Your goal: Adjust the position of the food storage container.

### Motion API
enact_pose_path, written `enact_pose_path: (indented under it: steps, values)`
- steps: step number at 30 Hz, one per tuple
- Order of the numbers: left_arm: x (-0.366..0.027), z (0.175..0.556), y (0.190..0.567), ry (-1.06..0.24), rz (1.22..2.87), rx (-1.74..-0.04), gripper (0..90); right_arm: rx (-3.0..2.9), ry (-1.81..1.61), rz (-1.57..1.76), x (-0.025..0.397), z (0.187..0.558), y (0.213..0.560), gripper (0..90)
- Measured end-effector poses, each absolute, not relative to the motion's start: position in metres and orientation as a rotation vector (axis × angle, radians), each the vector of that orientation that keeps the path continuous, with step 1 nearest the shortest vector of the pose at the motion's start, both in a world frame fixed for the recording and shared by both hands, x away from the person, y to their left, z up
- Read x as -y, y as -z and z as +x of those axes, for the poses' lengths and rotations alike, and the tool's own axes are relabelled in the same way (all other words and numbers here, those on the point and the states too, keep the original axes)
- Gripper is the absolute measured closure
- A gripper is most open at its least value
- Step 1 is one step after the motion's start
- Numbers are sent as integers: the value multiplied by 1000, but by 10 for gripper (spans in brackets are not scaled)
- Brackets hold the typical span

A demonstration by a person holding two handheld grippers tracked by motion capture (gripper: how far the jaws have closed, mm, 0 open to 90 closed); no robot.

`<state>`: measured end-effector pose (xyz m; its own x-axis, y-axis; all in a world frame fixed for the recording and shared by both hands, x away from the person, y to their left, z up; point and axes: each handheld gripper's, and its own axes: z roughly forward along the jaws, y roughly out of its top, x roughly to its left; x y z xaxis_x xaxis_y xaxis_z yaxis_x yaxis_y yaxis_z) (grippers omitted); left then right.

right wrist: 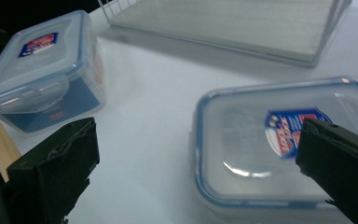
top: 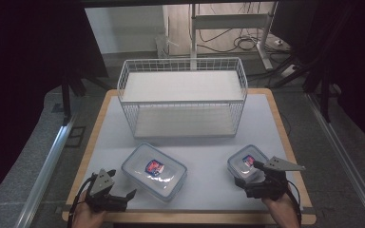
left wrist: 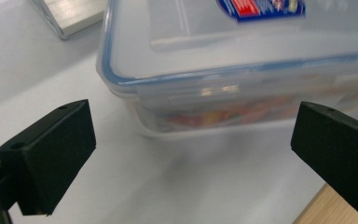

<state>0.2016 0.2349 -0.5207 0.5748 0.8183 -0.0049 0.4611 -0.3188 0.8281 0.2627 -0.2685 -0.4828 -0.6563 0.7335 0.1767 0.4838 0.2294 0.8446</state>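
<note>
clear plastic box sits btwn left tool & right tool, both released.

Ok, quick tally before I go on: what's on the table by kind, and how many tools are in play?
Clear lidded containers: 2, a large container and a small container
White wire rack: 1
Tools: 2, the left tool and the right tool, both with jaws apart
Total: 5
</note>
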Motion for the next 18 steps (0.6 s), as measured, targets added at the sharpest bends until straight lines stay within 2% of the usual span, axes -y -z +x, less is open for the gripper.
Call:
enact_pose_path:
  steps: [7, 9, 18]
  values:
    - [-239, 206, 528, -516, 1965, -1053, 10, -2280, -1280, 1072, 263, 265, 488, 0]
    - [-238, 207, 530, -547, 1993, -1033, 7, -2293, -1241, 1056, 263, 265, 490, 0]
    - [-241, 208, 531, -541, 1970, -1064, 5, -2312, -1227, 1025, 258, 264, 491, 0]
